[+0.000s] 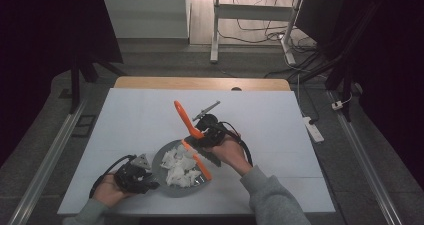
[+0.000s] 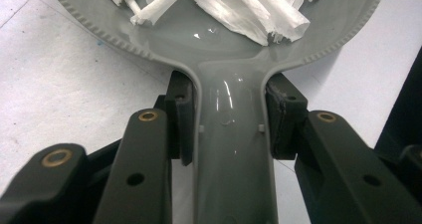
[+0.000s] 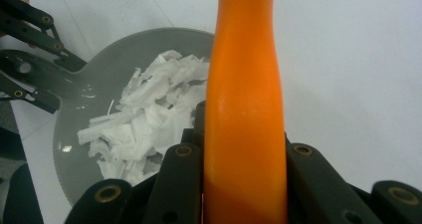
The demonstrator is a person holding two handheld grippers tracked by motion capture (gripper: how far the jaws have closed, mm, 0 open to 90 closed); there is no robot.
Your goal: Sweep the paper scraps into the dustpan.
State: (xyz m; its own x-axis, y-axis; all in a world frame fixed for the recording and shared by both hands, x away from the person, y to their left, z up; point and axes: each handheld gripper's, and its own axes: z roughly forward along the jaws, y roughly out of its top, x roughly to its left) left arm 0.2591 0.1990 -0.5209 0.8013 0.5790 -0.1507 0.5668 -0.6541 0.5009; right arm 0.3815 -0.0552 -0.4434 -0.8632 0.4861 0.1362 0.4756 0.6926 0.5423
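A grey pan point(image 1: 161, 157) holding white shredded pieces point(image 1: 179, 169) sits on the white table near the front edge. My left gripper point(image 1: 145, 177) is shut on the pan's handle point(image 2: 231, 149), with its pads point(image 2: 181, 119) pressing both sides of it. The white pieces point(image 2: 239, 7) lie just beyond the handle. My right gripper point(image 1: 207, 135) is shut on an orange utensil point(image 1: 184, 116). The utensil's long handle point(image 3: 246, 84) slants up and away, and its lower end point(image 1: 199, 164) reaches over the pan. From the right gripper view the pan point(image 3: 104, 79), the white pieces point(image 3: 144, 117) and the left gripper point(image 3: 30, 50) lie to the left.
The white table cover point(image 1: 150, 115) spreads wide behind the pan, with a wooden table edge point(image 1: 200, 83) at the far side. On the floor to the right lies a power strip point(image 1: 313, 130). Desk legs point(image 1: 215, 30) and cables stand farther back.
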